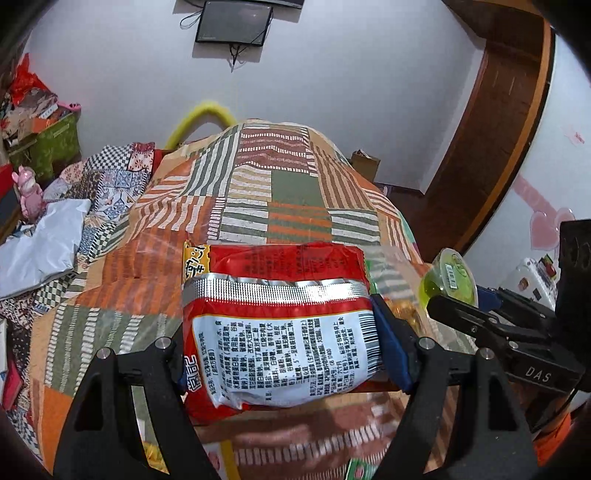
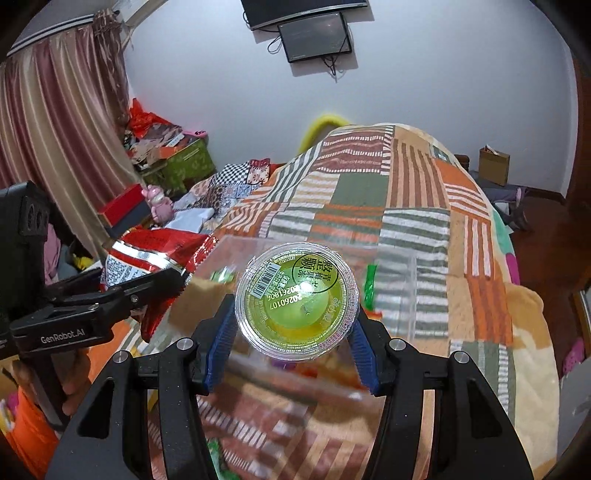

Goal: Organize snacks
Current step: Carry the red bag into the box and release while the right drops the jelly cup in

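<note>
Left gripper (image 1: 280,354) clenches a red snack bag (image 1: 277,332); right gripper (image 2: 295,328) pinches a green jelly cup (image 2: 297,301) by its rim. Both hang above the clear plastic box (image 2: 413,295) on the bed (image 2: 369,192). Risk: the slick, rounded cup could slip and miss.

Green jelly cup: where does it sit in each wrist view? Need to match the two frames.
Left wrist: green jelly cup at right edge, mid-height, held by the right gripper, right of the red snack bag.
Right wrist: cup centre frame, between the blue pads.
Shared landmark: wall-mounted screen above the patchwork bed.
</note>
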`<state>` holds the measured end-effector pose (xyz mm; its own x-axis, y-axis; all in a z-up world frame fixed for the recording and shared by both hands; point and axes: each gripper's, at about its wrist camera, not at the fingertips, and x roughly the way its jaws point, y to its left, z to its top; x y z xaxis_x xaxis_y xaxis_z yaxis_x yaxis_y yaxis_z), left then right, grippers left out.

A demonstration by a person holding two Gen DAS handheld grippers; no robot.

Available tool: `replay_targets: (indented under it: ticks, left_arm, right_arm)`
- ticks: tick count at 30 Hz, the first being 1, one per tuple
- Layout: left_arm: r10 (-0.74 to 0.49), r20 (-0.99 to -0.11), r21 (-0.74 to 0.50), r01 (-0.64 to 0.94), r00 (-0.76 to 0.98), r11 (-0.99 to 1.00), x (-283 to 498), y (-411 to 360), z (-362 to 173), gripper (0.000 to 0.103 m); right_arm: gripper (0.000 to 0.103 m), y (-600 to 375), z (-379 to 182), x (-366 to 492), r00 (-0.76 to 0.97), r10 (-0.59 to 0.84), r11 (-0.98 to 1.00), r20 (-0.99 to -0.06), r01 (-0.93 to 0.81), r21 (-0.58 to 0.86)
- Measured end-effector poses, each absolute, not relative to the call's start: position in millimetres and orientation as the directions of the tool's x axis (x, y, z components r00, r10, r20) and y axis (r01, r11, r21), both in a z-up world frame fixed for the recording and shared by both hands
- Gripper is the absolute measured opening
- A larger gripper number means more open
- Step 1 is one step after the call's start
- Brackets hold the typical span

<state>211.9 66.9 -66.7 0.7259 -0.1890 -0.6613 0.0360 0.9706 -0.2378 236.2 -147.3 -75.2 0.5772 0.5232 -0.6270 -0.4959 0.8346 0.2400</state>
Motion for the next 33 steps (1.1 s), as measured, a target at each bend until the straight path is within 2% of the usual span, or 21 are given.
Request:
replay_targets:
  ticks: [21,26,33]
  left_arm:
    - [-0.195,-0.714,-0.233,0.034,0.673,0.972,287,56,-102,0.079]
    - [-0.190,-0.733,-0.228,0.027,0.653,0.973,293,53,-107,0.088]
    - [-0.211,-0.749,-0.254,0.021,0.628,0.967,293,52,-113,0.089]
  right_arm:
    - [0.053,-126,-115,278,0.525,0.469,0.848,-0.710,-0.492,0.197]
    - [0.053,-124,-122,278,0.515,0.456,0.850,-0.725,-0.495,0.183]
    - [0.057,-128,-116,273,0.526,0.456,0.849,-0.718,-0.498,0.175]
